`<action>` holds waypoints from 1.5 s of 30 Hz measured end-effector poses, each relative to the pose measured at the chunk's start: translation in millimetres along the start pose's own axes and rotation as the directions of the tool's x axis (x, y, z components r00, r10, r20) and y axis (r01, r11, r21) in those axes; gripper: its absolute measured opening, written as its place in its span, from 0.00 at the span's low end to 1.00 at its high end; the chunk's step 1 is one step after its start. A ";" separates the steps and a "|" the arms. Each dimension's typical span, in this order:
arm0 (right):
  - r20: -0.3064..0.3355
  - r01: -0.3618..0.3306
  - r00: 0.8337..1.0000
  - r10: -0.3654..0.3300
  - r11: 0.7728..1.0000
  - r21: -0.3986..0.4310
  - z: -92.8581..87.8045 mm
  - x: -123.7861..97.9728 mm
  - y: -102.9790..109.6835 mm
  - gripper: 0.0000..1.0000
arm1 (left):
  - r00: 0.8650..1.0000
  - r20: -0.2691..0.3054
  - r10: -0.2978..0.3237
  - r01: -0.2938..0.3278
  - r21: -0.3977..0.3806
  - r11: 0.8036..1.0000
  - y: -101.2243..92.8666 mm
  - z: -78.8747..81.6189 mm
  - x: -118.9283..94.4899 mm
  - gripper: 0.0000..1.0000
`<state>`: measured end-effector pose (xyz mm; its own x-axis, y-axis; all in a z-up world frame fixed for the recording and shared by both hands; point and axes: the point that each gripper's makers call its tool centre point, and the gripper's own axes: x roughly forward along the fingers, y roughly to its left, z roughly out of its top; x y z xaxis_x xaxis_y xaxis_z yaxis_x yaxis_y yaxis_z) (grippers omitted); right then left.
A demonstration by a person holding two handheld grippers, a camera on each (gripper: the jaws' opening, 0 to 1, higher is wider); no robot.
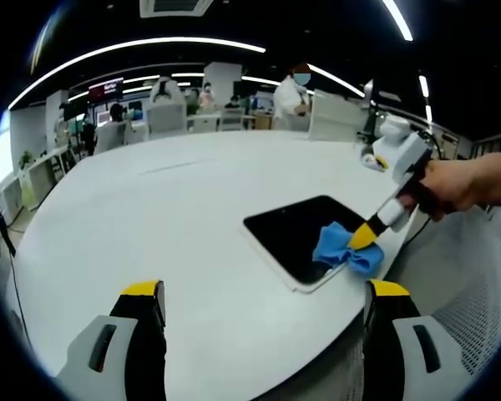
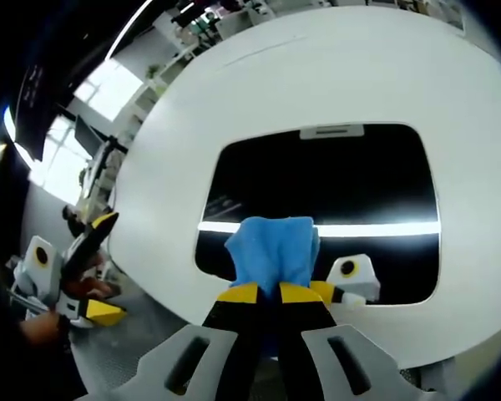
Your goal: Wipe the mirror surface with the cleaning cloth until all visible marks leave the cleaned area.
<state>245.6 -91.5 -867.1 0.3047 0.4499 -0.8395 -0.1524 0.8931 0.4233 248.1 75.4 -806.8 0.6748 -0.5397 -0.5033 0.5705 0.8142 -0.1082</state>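
right gripper clenched on the blue cloth, jaws pinched together with the cloth bunched between the yellow tips and pressed onto the mirror. same thing in the left gripper view: right gripper comes in from the right, held by a hand, cloth sitting on the near right corner of the mirror. mirror lies flat on the white table, close to the table's near right edge. left gripper released, jaws wide apart, holding nothing, hovering over bare table near the near edge, well apart from the mirror.

glass reads dark, reflecting ceiling light strips; can't make out any marks from here, too dim to tell what's cleaned and what isn't. judging from cloth position, wiping is under way at the near corner, most of the surface far of the cloth likely still to cover.

risks: mirror is unheld and near the table edge, so a hard stroke toward the near right could slide it off or push it askew. cloth is bunched small, so yellow tips could touch glass and scratch or smear. cloth could also slip out if the stroke drags. people and desks far in the background, not a factor.
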 end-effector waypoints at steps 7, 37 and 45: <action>-0.005 0.005 1.000 -0.005 1.000 -0.004 0.5 -0.9 -3.0 0.01 | 1.000 0.000 0.002 -0.002 0.000 1.000 -0.2 0.2 0.2 0.99; 0.036 0.065 0.997 -0.063 0.997 -0.046 82.8 29.4 -20.8 0.01 | 1.000 0.002 0.009 -0.009 0.002 1.000 1.7 0.5 0.6 0.99; 0.027 0.073 0.997 -0.071 0.996 -0.059 97.4 34.0 -22.5 0.01 | 1.000 0.004 0.012 -0.012 0.000 1.000 2.3 0.6 0.7 0.99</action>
<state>351.0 -96.4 -872.0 0.3404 0.3847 -0.8580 -0.1850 0.9220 0.3400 250.1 76.7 -806.9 0.6830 -0.5311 -0.5015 0.5625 0.8204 -0.1026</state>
